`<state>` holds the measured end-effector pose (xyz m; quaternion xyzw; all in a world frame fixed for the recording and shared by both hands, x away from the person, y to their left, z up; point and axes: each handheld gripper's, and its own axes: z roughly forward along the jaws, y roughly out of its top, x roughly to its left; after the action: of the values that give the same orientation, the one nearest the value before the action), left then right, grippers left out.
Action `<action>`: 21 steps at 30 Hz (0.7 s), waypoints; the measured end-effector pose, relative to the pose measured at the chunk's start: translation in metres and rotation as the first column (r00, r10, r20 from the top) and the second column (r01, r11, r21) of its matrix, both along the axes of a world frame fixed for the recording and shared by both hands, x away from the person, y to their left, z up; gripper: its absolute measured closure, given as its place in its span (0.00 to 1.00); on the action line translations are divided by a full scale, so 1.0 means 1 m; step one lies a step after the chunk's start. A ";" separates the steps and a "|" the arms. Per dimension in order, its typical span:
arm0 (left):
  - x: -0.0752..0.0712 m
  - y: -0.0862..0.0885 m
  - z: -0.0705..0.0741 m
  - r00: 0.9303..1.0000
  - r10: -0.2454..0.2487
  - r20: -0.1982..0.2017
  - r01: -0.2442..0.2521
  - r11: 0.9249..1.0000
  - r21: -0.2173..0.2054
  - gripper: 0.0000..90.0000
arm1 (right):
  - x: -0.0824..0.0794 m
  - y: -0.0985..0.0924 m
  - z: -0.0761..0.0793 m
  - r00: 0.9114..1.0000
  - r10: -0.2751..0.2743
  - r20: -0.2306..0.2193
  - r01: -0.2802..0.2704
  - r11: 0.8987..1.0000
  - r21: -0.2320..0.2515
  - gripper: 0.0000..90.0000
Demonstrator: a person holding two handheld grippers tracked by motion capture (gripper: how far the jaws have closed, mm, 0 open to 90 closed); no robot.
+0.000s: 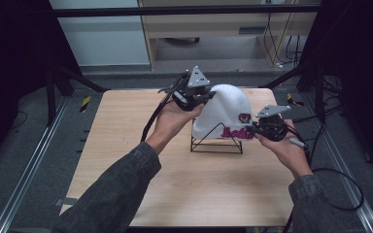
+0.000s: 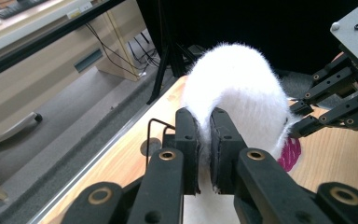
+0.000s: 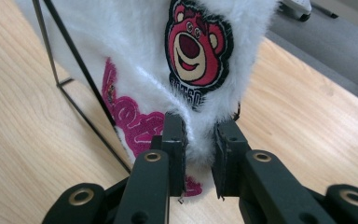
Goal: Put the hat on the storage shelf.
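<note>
A fluffy white hat (image 1: 226, 109) with pink lettering and a bear patch (image 3: 196, 44) sits over a black wire stand (image 1: 217, 144) in the middle of the wooden table (image 1: 184, 184). My left gripper (image 1: 197, 97) is shut on the hat's brim at its left back edge; in the left gripper view the white fur (image 2: 242, 88) is pinched between the jaws of the left gripper (image 2: 205, 140). My right gripper (image 1: 267, 128) is shut on the brim at the hat's right front. Its jaws clamp the fur just below the bear patch in the right gripper view (image 3: 200, 140).
The stand's thin wire legs (image 3: 81, 70) slant beside the hat's lettering. Black frame posts (image 1: 315, 77) rise at the table's far corners. A pale cabinet (image 1: 213, 24) stands beyond the far edge, with cables (image 1: 277, 43) on the floor to its right.
</note>
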<state>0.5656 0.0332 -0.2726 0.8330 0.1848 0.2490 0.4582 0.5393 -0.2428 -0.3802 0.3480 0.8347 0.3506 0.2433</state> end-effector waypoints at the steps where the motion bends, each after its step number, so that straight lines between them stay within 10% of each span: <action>1: 0.000 -0.001 -0.001 1.000 0.000 0.000 0.000 1.000 0.001 0.93 | 0.000 -0.001 -0.002 1.000 0.002 0.002 -0.002 1.000 -0.003 0.86; 21: 0.008 0.001 -0.028 0.998 0.003 -0.055 -0.002 1.000 0.018 0.93 | 0.007 0.004 -0.028 0.999 -0.022 -0.045 0.020 0.999 -0.040 0.83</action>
<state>0.5738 0.0344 -0.3008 0.8434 0.1961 0.2283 0.4451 0.5460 -0.2386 -0.4083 0.3598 0.8431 0.3234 0.2347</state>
